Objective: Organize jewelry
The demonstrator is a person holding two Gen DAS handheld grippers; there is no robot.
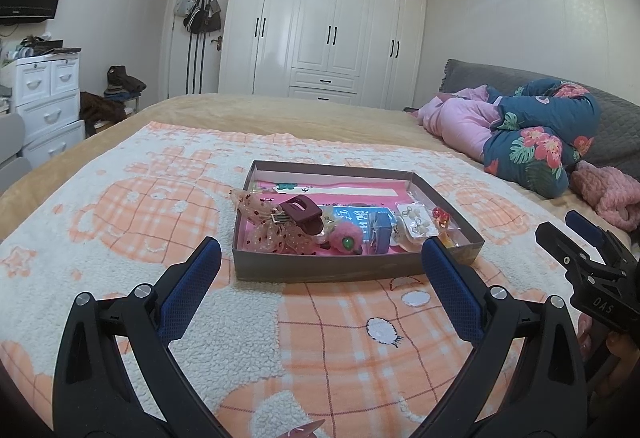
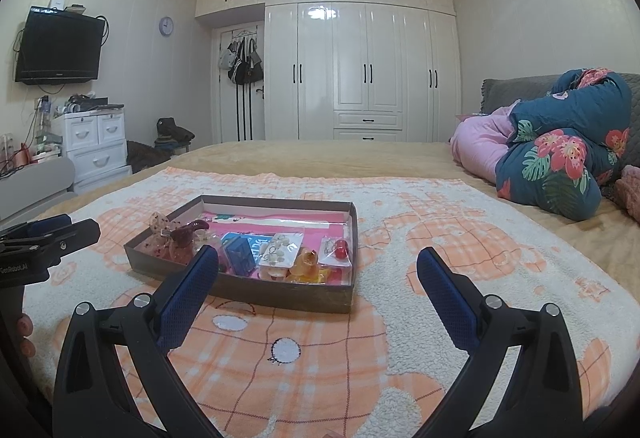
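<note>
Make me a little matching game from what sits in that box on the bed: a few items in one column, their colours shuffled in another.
Items, all in the shallow box:
1. hair claw clip
2. fluffy pom-pom
3. small box
4. round bead

Colours:
A. blue
B. red
C. dark maroon
D. pink

Pairs: 1-C, 2-D, 3-A, 4-B.

Both the left gripper and the right gripper are open, short of the box.
</note>
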